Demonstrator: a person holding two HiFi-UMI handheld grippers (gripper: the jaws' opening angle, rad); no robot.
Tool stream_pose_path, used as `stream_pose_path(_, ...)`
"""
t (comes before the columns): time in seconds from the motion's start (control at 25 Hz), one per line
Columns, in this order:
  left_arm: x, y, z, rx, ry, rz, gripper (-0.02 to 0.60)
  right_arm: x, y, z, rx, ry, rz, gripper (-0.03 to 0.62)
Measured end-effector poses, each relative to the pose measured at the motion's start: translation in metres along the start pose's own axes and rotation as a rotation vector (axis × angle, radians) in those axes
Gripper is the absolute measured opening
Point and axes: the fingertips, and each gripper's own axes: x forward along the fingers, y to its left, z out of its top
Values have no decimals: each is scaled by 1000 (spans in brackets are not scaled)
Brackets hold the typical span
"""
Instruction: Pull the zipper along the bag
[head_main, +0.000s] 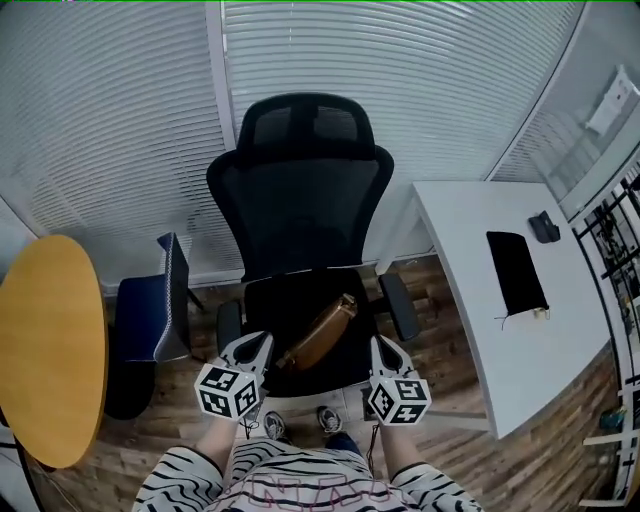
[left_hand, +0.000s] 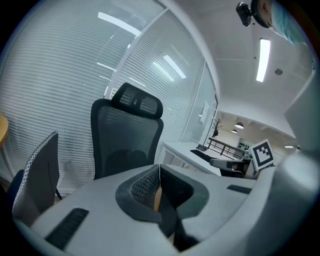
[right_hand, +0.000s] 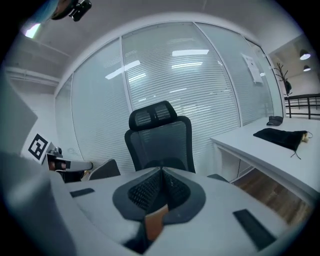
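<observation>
Scene: person in a striped top stands over a black mesh office chair (head_main: 300, 190), a gripper in each hand, in a glass-walled office.
Bag: brown bag (head_main: 320, 333) lies slantwise on the chair's seat, one end toward the backrest, the other toward the front edge, between the two grippers and a little beyond them.
Zipper: too small to pick out from the head view; its pull, and how far it is drawn, cannot be told.
Left gripper (head_main: 252, 348): jaws pressed together with nothing pinched at the tips; hovers near the bag's lower end.
Right gripper (head_main: 384, 347): jaws likewise closed on nothing; off the bag's right side, apart from it.
Tan sliver: shows behind the pads in both gripper views; whether it is the bag seen through the gap cannot be told.
Stage: judged not yet begun, as neither tool appears to touch the bag.
Risk: the bag rests loose on the seat, so a pull on the zipper with no second grip on the fabric would likely drag the whole bag rather than run the slider, and it could slip off the front edge. The chair looks like a swivel type and may turn under a sideways tug. Closed jaws must part first, or they would only nudge the pull.
Count: one bag; two grippers; two chairs, counting a dark blue chair (head_main: 160, 300); one white desk (head_main: 470, 300); one round yellow table (head_main: 50, 350); one black pouch (head_main: 516, 272) on the desk.
</observation>
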Motion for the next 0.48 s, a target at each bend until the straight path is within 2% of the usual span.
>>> stream_pose_path(0.12,-7,-8,12,41,-2,-17,28,-12,9,9,7,-26,0,34)
stream_pose_path(0.32,-13,-19,36,92,-66,-34,28,-26,17,20,17,-58,-7,32)
stream_pose_path(0.48,-20,-23,50,92,-115,-43,26,-39,25,29,19,-80,-9,32)
